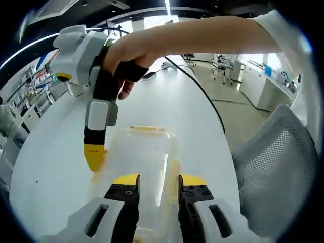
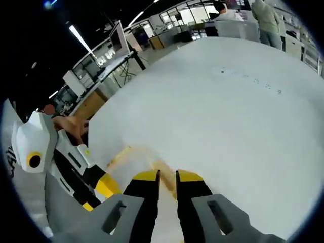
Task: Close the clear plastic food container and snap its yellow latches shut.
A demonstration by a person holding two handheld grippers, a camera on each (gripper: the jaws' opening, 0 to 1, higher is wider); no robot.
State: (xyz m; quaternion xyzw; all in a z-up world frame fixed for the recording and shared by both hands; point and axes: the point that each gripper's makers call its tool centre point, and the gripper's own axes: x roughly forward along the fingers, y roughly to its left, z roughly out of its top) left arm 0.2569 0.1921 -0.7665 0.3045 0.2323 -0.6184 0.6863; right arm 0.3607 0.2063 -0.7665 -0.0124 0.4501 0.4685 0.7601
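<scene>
Your right gripper (image 1: 94, 157) presses its tips, seemingly closed and holding nothing, at the container's (image 1: 144, 157) side latch.
Your left gripper (image 1: 158, 186), slightly parted, hovers over the lid; pushing off-centre could slide the container across the table (image 1: 61, 167).

1. My left gripper view looks down along its tongs (image 1: 158, 188), close over the clear container (image 1: 144, 157) on the white table (image 1: 55, 157)
2. My right gripper view skims low across the table, facing the far shelving
3. Both views share the container and each other's tongs
</scene>
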